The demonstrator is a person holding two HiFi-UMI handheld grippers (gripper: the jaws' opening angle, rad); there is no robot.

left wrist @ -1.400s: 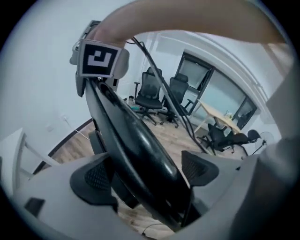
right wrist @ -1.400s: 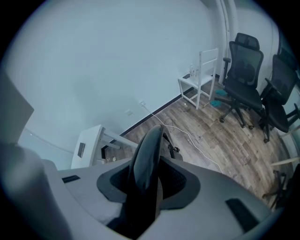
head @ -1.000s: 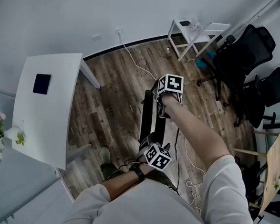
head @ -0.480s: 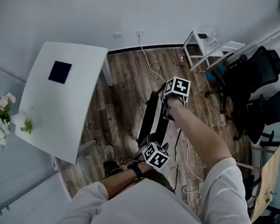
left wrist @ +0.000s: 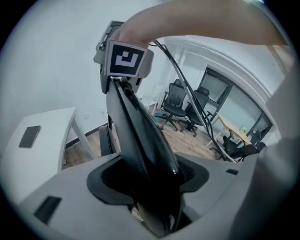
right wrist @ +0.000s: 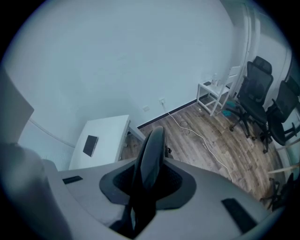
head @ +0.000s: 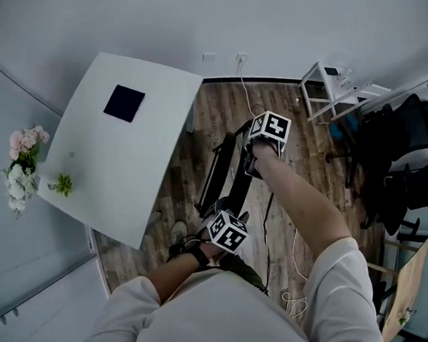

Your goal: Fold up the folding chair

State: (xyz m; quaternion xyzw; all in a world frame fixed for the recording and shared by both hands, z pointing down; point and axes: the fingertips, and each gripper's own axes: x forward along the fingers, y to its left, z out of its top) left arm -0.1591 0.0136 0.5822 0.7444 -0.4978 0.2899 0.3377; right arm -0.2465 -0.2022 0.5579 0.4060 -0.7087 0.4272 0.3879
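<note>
A white table (head: 127,160) bearing a dark flat rectangular pad (head: 124,102) stands on the wood-plank floor (head: 311,137), with pink and white flowers (head: 21,164) just beside it, and a white cable (head: 245,88), a small white side table (head: 335,86) and black office chairs (head: 403,129) well apart from it.

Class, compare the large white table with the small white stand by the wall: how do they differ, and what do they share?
The white table is far larger than the white stand. The table's broad top carries one flat dark rectangle; the stand is a slim open frame. In the head view the table stands left, the stand right beside black office chairs. Both are white, on the wood floor, near the wall.
</note>
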